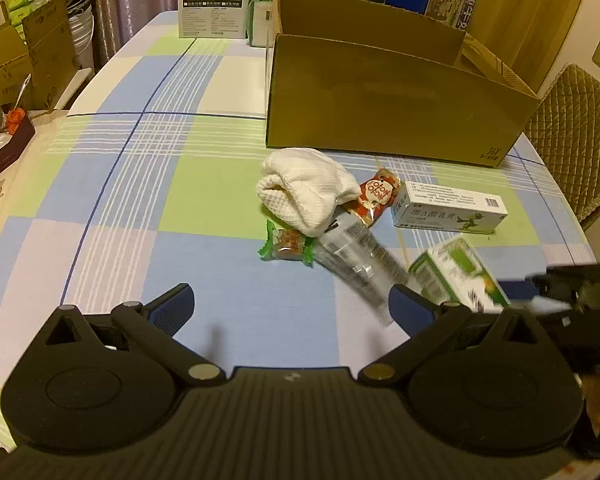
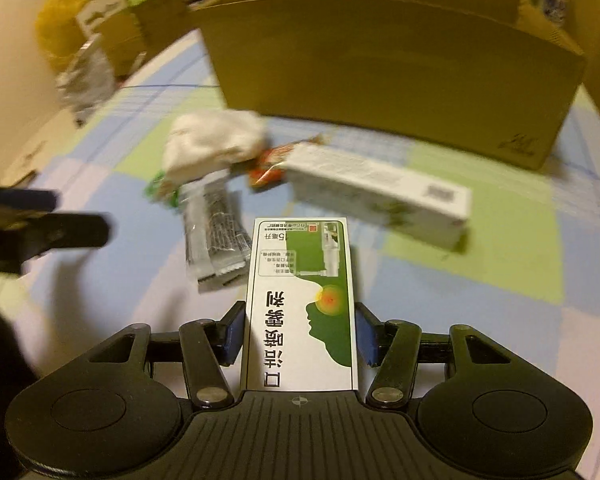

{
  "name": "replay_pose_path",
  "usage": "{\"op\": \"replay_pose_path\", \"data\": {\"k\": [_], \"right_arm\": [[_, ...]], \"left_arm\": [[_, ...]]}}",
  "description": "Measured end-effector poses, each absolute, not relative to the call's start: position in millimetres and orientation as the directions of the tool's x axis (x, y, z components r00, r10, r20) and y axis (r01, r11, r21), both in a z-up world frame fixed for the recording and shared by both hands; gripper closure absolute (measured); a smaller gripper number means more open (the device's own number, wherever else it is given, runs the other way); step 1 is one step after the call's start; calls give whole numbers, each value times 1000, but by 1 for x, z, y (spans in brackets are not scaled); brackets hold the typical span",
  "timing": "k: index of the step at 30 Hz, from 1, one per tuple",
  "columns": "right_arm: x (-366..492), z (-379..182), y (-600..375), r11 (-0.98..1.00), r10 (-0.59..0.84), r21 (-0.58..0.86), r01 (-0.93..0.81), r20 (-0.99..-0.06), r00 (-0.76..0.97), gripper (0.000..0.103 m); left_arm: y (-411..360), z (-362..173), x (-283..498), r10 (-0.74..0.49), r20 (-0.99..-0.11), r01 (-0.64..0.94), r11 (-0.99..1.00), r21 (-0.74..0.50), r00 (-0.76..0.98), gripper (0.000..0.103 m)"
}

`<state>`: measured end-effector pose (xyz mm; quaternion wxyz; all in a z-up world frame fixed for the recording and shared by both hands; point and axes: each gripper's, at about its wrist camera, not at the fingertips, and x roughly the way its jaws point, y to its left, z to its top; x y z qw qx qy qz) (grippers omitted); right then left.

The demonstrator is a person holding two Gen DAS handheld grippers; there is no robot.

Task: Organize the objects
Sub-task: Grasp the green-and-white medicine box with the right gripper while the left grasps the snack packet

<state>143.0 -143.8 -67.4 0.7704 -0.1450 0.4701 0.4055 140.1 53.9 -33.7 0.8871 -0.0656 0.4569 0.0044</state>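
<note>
My right gripper [image 2: 300,332] is shut on a green-and-white spray box [image 2: 302,304], which lies lengthwise between its blue pads; from the left wrist the same box [image 1: 460,276] shows at the right. My left gripper [image 1: 290,304] is open above the tablecloth with nothing between its fingers. Beyond it lie a white cloth [image 1: 304,196], a red snack packet [image 1: 376,196], a long white medicine box [image 1: 448,208], a green-wrapped candy [image 1: 286,244] and a silver sachet pack [image 1: 356,268]. An open cardboard box [image 1: 380,100] stands behind them.
A blue-green checked tablecloth [image 1: 140,200] covers the table. Printed cartons [image 1: 214,0] stand at the far edge. Cardboard boxes [image 1: 32,52] and a padded chair [image 1: 576,128] flank the table. The left gripper [image 2: 40,232] shows at the left of the right wrist view.
</note>
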Motion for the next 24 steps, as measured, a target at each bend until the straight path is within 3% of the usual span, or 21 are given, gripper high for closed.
{"op": "replay_pose_path", "data": {"k": [5, 11, 14, 16, 22, 24], "right_arm": [[138, -69, -166, 672, 459, 112, -732, -838, 293, 51], [145, -67, -185, 731, 425, 56, -680, -818, 389, 51], [141, -67, -188, 727, 432, 50, -685, -808, 400, 51], [140, -71, -187, 728, 433, 51, -684, -807, 401, 51], [137, -77, -186, 724, 439, 58, -688, -807, 395, 49], [137, -77, -187, 724, 445, 66, -686, -805, 392, 49]], "left_arm": [[42, -39, 147, -77, -806, -43, 991, -126, 587, 3], [16, -58, 173, -132, -806, -37, 982, -188, 577, 16], [4, -69, 185, -95, -821, -43, 989, -143, 563, 30], [0, -75, 191, -78, -831, -59, 989, -132, 551, 45], [-8, -79, 180, -67, -830, 19, 997, -68, 554, 67], [-11, -77, 171, -70, -834, 58, 997, -46, 547, 69]]}}
